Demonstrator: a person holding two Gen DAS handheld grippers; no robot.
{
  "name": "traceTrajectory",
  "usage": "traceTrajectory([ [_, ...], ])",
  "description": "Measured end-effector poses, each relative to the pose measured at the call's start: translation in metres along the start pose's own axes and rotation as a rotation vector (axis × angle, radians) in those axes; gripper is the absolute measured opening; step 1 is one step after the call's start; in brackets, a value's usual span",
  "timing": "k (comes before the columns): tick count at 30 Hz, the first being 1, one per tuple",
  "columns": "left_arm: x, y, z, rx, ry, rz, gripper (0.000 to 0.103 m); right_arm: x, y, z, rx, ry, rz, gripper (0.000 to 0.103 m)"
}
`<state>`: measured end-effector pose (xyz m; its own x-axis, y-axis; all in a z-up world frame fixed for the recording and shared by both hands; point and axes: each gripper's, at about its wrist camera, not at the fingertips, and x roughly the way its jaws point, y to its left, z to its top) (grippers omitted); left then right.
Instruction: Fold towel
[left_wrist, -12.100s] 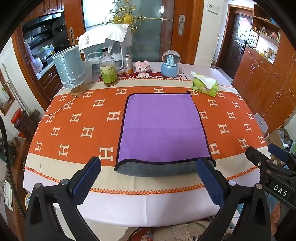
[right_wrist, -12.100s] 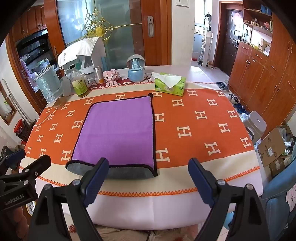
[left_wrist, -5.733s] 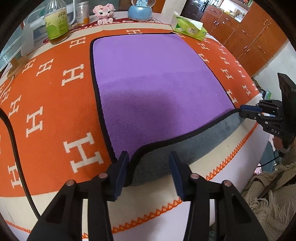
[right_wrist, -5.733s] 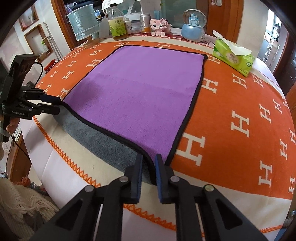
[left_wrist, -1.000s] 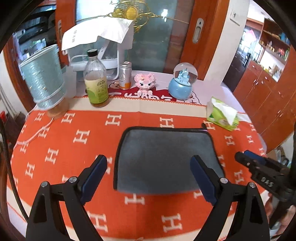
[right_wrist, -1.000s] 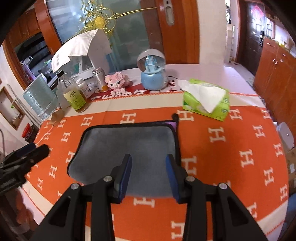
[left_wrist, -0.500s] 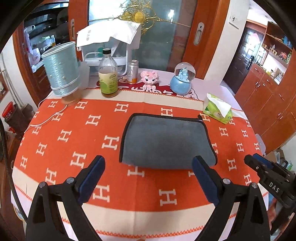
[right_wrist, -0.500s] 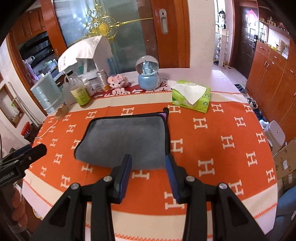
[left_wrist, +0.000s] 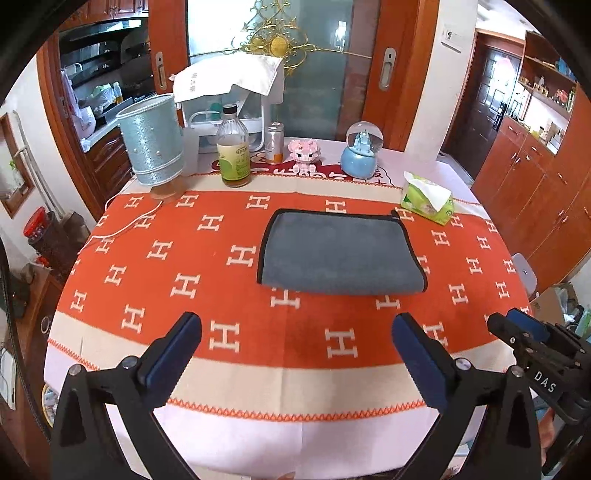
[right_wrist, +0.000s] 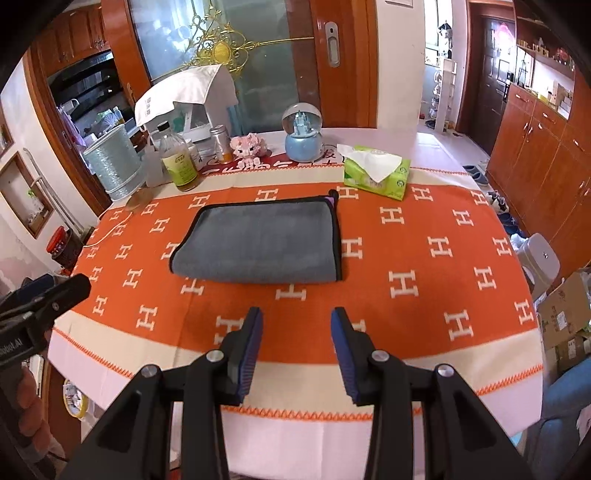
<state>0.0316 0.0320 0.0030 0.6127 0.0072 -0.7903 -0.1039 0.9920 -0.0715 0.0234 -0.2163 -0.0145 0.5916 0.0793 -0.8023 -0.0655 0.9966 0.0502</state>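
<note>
Towel (left_wrist: 340, 253) lay folded, grey side up, ahead of both claws. Left claw (left_wrist: 295, 332) spread wide, empty; right claw (right_wrist: 296, 328) partly apart, empty.

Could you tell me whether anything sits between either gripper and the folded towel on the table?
Nothing visible does. Only bare orange tablecloth lies between the right gripper and the towel, and likewise ahead of the left gripper. The tissue pack, bottle and snow globe all stand beyond the towel's far edge.
</note>
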Motion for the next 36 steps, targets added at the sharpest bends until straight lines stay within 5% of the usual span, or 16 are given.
traceTrajectory([
  [3, -0.006, -0.001, -0.012, 0.001, 0.03, -0.025, 0.102, -0.008, -0.001, -0.011, 0.014, 0.004, 0.001, 0.046],
  [18, -0.039, -0.024, -0.061, 0.094, 0.065, -0.034, 0.102, -0.031, 0.006, -0.053, 0.021, 0.053, 0.006, 0.046],
  [36, -0.037, -0.037, -0.067, 0.109, 0.051, 0.001, 0.102, -0.039, 0.013, -0.058, 0.019, 0.034, -0.021, 0.046],
])
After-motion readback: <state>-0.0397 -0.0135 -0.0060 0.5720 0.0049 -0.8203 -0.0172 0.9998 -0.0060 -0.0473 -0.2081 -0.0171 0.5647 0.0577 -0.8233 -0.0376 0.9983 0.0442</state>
